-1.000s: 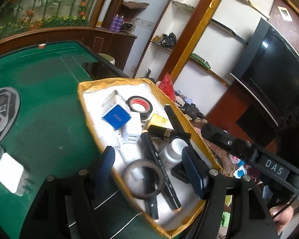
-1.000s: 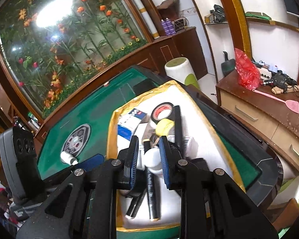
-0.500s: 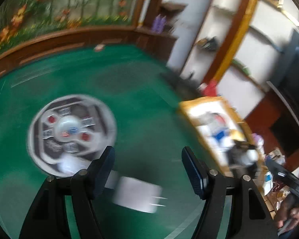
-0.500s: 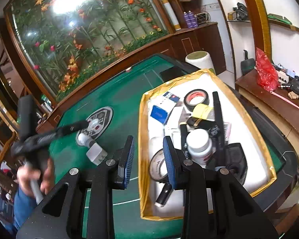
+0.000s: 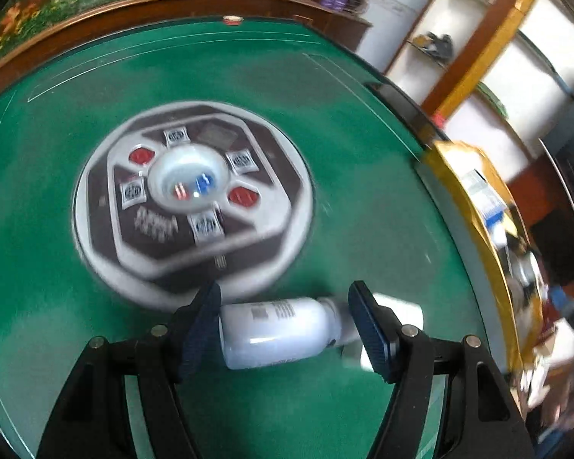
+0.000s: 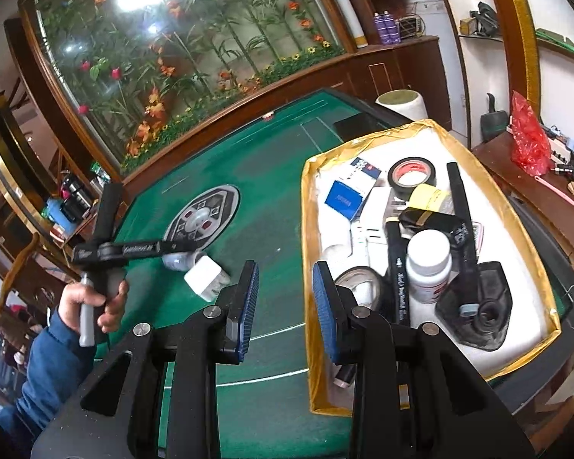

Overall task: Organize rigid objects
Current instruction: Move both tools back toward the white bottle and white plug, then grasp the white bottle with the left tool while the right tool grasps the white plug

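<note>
1. The left gripper [image 5: 285, 329] is wide open over the green table [image 5: 344, 122], empty. A white bottle [image 5: 275, 331] lies on its side between the fingers, the left pad close to its base or touching it, the right pad beside its cap. The left wrist view is blurred, so contact cannot be judged.

2. Risk: the bottle is round and lying flat. If one pad reaches it first, it may roll or skid away instead of being clamped.

3. Risk: a white charger [image 6: 206, 277] lies just right of the bottle's cap, touching it or nearly so. The right finger could come down on it, or pinch it along with the bottle, giving a crooked, weak hold.

4. Risk: the fingers span the bottle end to end. Closing on base and cap gives small contact faces, so the bottle could pivot out and drop on the way to the tray.

5. The right gripper [image 6: 285, 302] hangs part open and empty over the near left edge of the gold tray [image 6: 308, 229]. The tray is crowded with tape [image 6: 411, 172], boxes, pens and another bottle [image 6: 428, 266]. A fresh item set down there may land on others and roll.
</note>
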Tool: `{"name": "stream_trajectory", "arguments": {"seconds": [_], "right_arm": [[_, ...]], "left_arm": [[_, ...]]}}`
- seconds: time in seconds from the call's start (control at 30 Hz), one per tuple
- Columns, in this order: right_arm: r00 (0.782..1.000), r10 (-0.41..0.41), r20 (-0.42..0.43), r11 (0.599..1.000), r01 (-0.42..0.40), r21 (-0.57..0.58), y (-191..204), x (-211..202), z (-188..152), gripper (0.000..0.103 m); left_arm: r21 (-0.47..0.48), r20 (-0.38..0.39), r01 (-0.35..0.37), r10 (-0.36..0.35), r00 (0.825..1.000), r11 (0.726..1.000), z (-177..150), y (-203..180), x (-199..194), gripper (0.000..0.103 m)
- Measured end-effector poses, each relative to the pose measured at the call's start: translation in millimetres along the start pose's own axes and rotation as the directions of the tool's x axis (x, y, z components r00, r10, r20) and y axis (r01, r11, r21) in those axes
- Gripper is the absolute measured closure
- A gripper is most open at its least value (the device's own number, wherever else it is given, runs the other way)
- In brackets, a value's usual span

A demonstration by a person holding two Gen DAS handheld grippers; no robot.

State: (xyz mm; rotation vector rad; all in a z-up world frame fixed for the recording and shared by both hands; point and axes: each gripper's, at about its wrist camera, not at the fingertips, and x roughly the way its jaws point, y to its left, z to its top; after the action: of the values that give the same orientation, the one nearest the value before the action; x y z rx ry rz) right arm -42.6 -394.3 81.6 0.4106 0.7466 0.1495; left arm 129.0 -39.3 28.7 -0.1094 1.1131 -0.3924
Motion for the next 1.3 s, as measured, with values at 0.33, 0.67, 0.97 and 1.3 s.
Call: {"name": "stream_trajectory", "arguments": {"seconds": [0.33, 0.67, 0.97, 1.3], "right_arm": [[1.000, 0.008, -0.024, 1.000, -0.008, -0.015, 7, 10, -4, 0.074], [0.997, 0.013, -0.071, 0.989, -0.023, -0.143, 41, 25, -11, 0.047], [0.978, 0.022, -0.208, 0.916, -0.103, -0.389, 108, 102, -9, 0.040], [0.961, -0.105, -0.258, 0.856, -0.045, -0.515, 126, 167, -17, 0.039]], "left_arm": [[0.149, -0.036, 0.030, -0.025, 0.999, 0.988, -39, -20, -14, 0.033], [-0.002, 0.038, -0.043, 0.043, 0.998, 0.999, -26, -3, 1, 0.060], [-0.020, 0.079, -0.005, 0.007, 0.997, 1.000, -31, 7, -5, 0.060], [-0.036, 0.090, 0.031, -0.028, 0.996, 0.999, -20, 14, -1, 0.059]]}}
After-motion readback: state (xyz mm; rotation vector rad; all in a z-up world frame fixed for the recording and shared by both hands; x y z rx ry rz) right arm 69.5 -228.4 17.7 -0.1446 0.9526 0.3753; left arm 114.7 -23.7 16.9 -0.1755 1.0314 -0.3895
